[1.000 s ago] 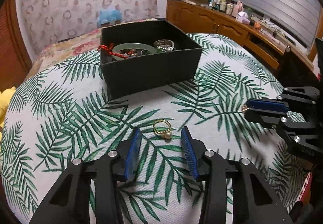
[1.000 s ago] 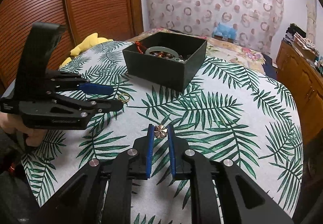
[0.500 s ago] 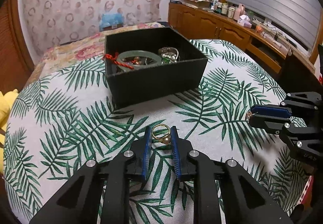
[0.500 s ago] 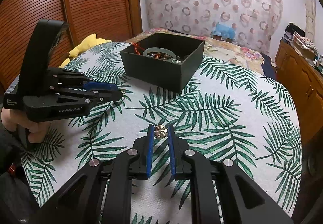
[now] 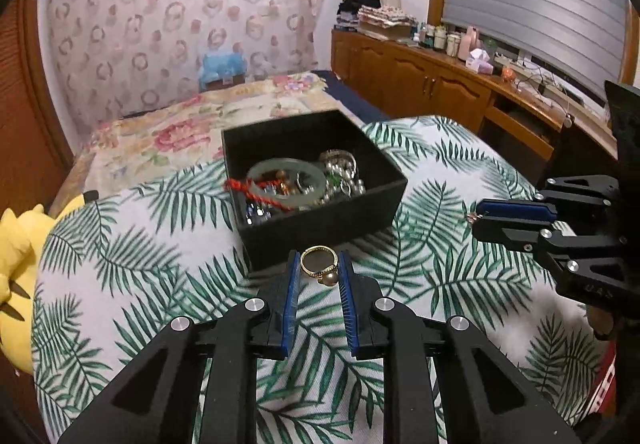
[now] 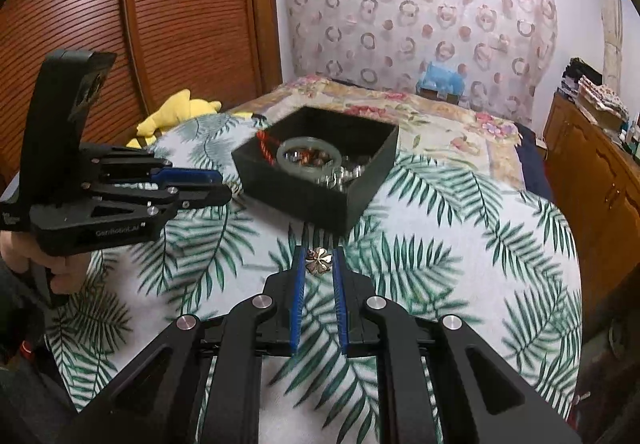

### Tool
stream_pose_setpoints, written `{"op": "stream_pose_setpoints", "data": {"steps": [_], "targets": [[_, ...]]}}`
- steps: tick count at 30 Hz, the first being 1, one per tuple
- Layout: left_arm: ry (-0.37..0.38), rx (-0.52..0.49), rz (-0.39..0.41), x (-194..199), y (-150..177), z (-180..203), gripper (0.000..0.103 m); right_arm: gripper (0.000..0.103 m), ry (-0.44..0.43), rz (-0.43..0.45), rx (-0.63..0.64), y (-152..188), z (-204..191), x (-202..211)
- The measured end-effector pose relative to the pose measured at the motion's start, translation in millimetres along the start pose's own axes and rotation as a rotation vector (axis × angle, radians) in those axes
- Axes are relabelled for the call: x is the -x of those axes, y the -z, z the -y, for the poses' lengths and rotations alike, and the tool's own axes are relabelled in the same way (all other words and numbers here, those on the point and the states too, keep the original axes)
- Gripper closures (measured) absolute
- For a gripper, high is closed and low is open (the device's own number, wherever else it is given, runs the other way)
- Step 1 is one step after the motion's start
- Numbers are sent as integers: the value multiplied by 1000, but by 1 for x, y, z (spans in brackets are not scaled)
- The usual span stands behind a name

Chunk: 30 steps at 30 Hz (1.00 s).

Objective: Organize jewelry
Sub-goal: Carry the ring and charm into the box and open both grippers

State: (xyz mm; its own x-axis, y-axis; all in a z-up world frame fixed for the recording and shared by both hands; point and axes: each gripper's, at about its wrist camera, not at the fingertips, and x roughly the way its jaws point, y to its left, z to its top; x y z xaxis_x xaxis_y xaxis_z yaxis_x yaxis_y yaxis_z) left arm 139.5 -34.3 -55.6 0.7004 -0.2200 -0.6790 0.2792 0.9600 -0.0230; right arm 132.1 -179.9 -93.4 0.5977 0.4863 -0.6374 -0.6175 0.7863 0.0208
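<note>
Gripping a gold pearl ring (image 5: 319, 265) in my left tool (image 5: 319, 272), I pinch a clover-shaped charm (image 6: 318, 260) in my right tool (image 6: 319, 264), both raised near the black jewelry box (image 5: 320, 222).

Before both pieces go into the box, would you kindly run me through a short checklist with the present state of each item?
1. Left gripper shut on the gold ring: ok.
2. Right gripper shut on the flower charm: ok.
3. Both pieces lifted off the leaf-print cloth: ok, they sit at about the height of the box's front wall.
4. Black box open on top: ok, no lid.
5. Room left inside beside the green bangle: cannot tell, the contents are piled.
6. The two grippers apart from each other: ok.
</note>
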Motion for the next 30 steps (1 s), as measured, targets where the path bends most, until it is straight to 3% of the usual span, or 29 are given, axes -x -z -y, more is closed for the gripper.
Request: {"op": "stream_pose_setpoints", "data": {"steps": [18,30], "targets": [[-7,6,52,-3,-40,-30,85,88,17,8,96,-82,18,-63],[-20,-5,57,-18,-59,-41,85,85,26,-11,52,-92,35,-98]]}}
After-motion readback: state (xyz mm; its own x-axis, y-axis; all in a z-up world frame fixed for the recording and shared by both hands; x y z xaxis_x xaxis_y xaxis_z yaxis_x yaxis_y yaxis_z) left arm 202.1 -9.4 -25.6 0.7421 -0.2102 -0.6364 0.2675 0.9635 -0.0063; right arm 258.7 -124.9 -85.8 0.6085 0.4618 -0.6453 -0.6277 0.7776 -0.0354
